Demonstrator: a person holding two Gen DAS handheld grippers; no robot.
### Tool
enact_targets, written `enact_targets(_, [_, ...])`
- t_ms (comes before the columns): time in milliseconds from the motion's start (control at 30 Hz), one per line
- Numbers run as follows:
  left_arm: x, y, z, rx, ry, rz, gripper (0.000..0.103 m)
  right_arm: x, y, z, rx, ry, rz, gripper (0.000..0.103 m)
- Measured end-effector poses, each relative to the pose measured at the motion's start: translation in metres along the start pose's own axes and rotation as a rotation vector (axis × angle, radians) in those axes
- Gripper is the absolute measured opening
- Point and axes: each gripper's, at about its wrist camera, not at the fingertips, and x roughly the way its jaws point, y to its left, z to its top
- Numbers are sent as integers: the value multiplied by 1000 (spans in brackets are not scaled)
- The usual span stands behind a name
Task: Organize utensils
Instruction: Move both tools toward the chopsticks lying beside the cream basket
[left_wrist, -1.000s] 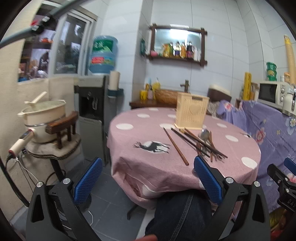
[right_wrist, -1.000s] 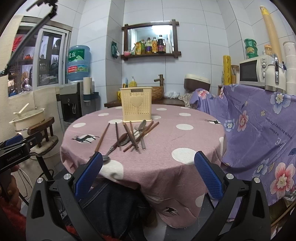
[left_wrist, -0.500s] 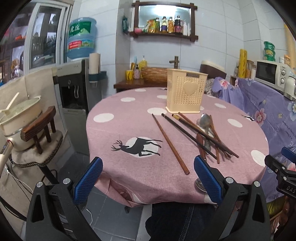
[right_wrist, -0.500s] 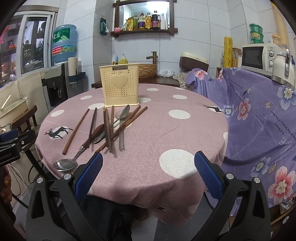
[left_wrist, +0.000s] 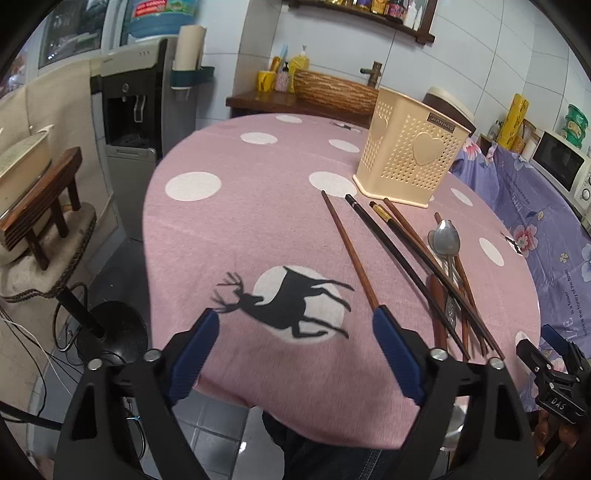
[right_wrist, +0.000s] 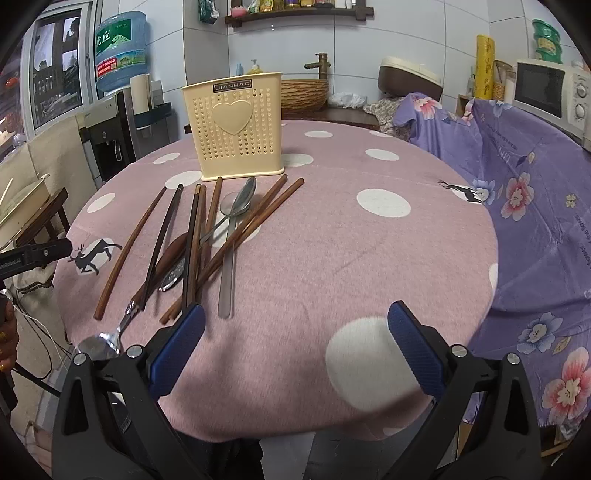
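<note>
A cream perforated utensil holder (left_wrist: 410, 162) (right_wrist: 236, 125) stands upright on the round table's pink dotted cloth (left_wrist: 221, 221) (right_wrist: 369, 240). In front of it lie several dark and brown chopsticks (right_wrist: 195, 236) crossed with metal spoons (right_wrist: 236, 206). One brown chopstick (left_wrist: 351, 254) lies apart on the left; its near end is close to the right fingertip of my left gripper (left_wrist: 295, 314). That gripper's jaws are closing over the deer print with nothing between them. My right gripper (right_wrist: 295, 310) hovers open over the table's near edge, just right of the pile.
A spoon (right_wrist: 99, 345) lies at the table's near left edge. A water dispenser (left_wrist: 129, 110) and a wooden stool (left_wrist: 37, 192) stand left of the table. Purple floral cloth (right_wrist: 535, 203) and a microwave (right_wrist: 550, 92) are to the right. A knee in jeans (left_wrist: 332, 454) is under the table.
Both grippers have come closer to the table and tipped down toward it. The left gripper's jaws have narrowed somewhat; the right's stay wide.
</note>
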Motion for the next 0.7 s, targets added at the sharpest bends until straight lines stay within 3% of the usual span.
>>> enact_targets(400, [44, -25, 36, 98, 118, 55, 70, 38, 10, 56, -35, 28, 31, 96])
enact_targets(533, [58, -31, 46, 119, 143, 60, 68, 63, 5, 78, -14, 76, 11, 85])
enact_targets(700, [74, -34, 61, 102, 144, 86, 68, 113, -10, 105, 114, 187, 12, 65])
